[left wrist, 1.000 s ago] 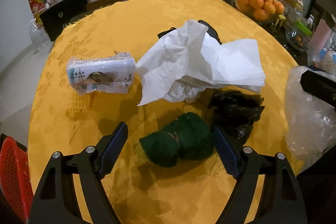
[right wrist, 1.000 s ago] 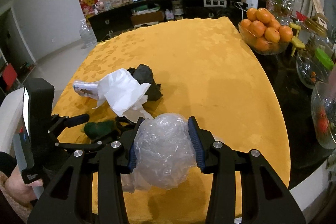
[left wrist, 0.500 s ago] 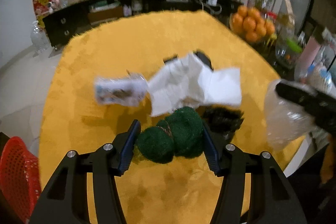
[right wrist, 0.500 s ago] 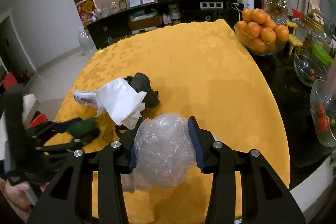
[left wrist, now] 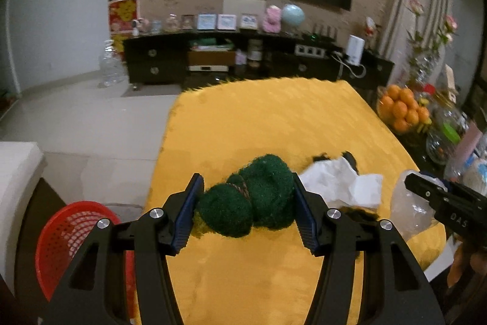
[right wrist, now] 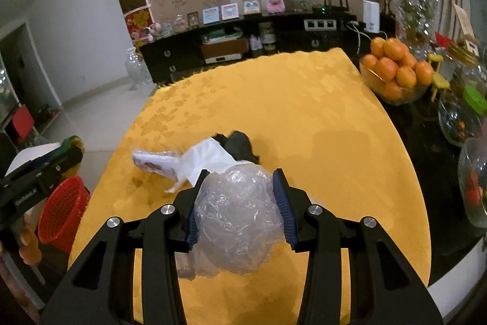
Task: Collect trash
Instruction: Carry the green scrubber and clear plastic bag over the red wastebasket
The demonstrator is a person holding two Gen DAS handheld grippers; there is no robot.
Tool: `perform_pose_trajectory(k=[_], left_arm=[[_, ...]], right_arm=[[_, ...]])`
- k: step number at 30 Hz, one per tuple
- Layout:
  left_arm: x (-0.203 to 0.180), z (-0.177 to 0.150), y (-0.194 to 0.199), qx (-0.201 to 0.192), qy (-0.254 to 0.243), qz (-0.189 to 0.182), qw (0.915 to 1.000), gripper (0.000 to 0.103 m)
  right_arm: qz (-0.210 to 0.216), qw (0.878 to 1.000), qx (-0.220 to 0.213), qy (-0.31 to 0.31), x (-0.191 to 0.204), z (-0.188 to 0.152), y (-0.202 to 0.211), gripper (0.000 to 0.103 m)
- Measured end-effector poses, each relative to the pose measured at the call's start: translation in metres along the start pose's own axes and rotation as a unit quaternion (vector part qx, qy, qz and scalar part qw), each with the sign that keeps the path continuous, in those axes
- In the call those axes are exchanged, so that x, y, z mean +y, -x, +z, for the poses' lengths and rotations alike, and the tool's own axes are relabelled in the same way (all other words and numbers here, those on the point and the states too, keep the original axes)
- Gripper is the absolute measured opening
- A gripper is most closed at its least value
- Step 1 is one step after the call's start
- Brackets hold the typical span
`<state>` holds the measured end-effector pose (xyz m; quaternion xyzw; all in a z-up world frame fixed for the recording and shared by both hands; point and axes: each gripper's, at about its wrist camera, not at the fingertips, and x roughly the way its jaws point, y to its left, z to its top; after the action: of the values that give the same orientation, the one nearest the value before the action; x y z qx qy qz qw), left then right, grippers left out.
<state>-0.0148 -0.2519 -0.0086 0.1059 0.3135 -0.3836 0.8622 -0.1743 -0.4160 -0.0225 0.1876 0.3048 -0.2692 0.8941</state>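
Left hand-held gripper (left wrist: 245, 204), jaws just closed, clamps a green scouring pad (left wrist: 249, 200) above the yellow bench (left wrist: 274, 118). Right hand-held gripper (right wrist: 237, 197) pinches a crumpled clear plastic bag (right wrist: 237, 215). White tissue (right wrist: 210, 157) lies just beyond it; red basket (left wrist: 70, 236) sits lower left of the left one.

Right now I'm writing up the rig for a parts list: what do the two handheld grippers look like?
Both look alike. The left gripper and the right gripper are matte black plastic frames with triangular cut-outs, round silver pivot bolts and two fingers faced with ribbed blue pads. White lettering marks each black body, seen from the other camera. No cables show.
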Motion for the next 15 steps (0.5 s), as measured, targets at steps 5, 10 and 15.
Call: perform_pose_trajectory(k=[5, 10, 15], left_arm=[[0.019, 0.005, 0.011, -0.017, 0.017, 0.023, 0.9994, 0.054], [0.038, 0.012, 0.027, -0.04, 0.035, 0.05, 0.9973, 0.054], [0.071, 0.015, 0.043, -0.056, 0.068, 0.081, 0.9928, 0.054]], right_arm=[[0.006, 1.0, -0.009, 0.012, 0.02, 0.01, -0.002, 0.041], [0.012, 0.999, -0.018, 0.028, 0.041, 0.022, -0.005, 0.041], [0.022, 0.998, -0.029, 0.051, 0.069, 0.038, -0.007, 0.041]])
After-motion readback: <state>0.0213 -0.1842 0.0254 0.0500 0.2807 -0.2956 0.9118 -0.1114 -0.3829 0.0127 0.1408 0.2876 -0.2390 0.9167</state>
